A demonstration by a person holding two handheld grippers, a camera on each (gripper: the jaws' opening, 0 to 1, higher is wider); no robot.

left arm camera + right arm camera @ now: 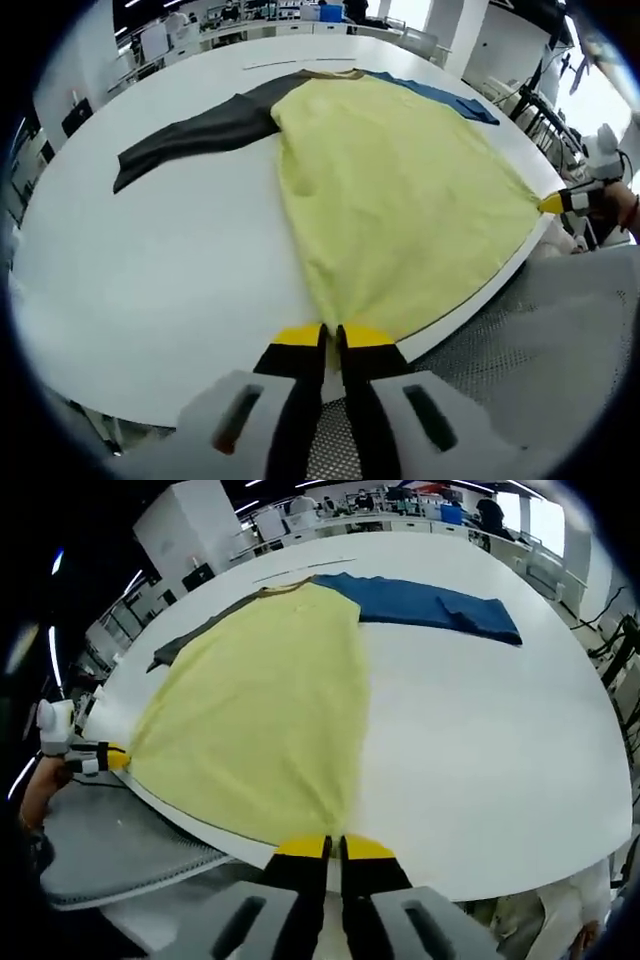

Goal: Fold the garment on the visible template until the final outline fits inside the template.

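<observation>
Shirt [400,200] thin, limp, light; drapes, slides easily on table [150,270]. Left gripper [332,335] and right gripper [334,848] each pinch hem corner, frame bottom. Best hold: corners, hem taut.

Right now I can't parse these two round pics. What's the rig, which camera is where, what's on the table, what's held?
No robot arm: a person holds a two-jaw gripper in each hand, with a fisheye camera on each looking along its jaws.

Left gripper view: the left gripper rises from the bottom, jaws shut on the hem of the garment. The right gripper shows at the right edge, pinching the other hem corner.

Right gripper view: the right gripper, with the left one at the left edge.

The garment, with a yellow body, a dark grey sleeve and a blue sleeve, lies flat on the white table.
</observation>
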